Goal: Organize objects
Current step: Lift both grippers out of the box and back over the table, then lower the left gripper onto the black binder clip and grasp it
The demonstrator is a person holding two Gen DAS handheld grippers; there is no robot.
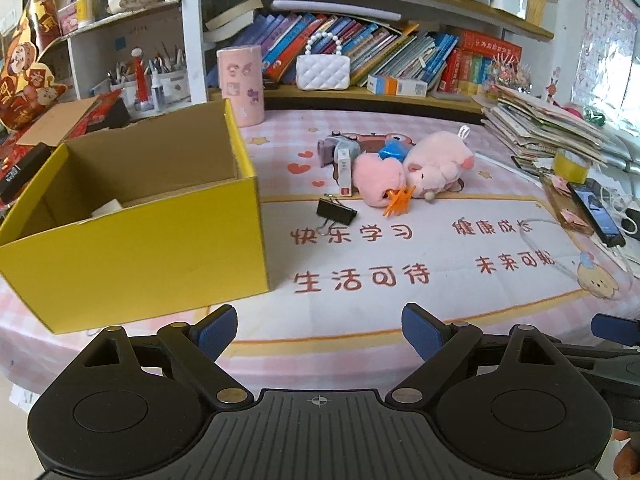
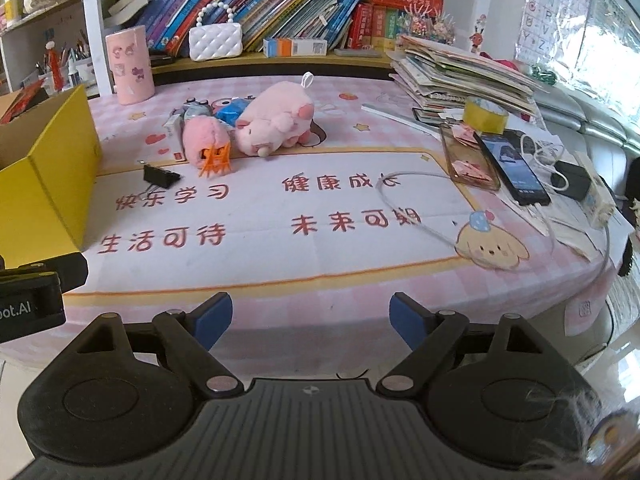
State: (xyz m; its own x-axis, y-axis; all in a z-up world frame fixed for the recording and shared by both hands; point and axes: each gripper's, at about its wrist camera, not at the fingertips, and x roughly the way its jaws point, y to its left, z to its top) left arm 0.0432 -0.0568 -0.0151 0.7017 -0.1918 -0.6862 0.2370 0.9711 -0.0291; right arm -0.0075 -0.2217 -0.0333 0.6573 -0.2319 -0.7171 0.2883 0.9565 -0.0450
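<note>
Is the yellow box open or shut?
Open. The yellow box has no lid on top, so its brown inside walls show, with one pale item near the bottom; the rest is hidden.

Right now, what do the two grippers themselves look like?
Both match: the left gripper and right gripper have black linkage arms, round black housings, blue ribbed pads, metal pivot pins and a ribbed black base with a crosshair mark. No sleeves or cables visible.

Pink checked desk mat (image 1: 400,248), crammed bookshelf (image 1: 360,40) behind, daylight from right
</note>
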